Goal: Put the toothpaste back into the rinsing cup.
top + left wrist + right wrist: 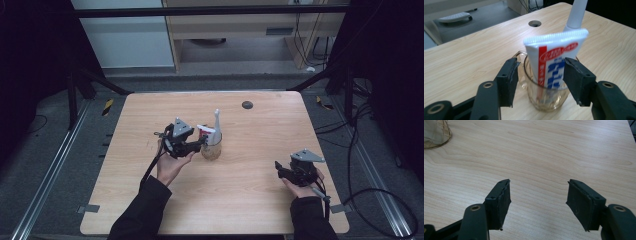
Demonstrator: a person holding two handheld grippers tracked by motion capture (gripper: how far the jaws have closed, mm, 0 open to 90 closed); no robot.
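A clear glass cup (211, 150) (546, 98) stands near the table's middle. In it stands a white toothpaste tube (204, 131) (554, 57) with red and blue print, crimped end up. Behind the tube, a white toothbrush handle (216, 120) (576, 15) rises out of the cup. My left gripper (202, 143) (540, 72) is open, its jaws on either side of the tube at the cup's rim. One jaw is at the tube's edge, the other stands apart. At the front right, my right gripper (276, 167) (539, 195) hangs open over bare wood, holding nothing.
The wooden table (250, 200) has a round dark cable hole (247, 104) (535, 23) at the back. The cup's base (435, 132) shows far off in the right gripper view's top left corner. Black frame legs and cables surround the table.
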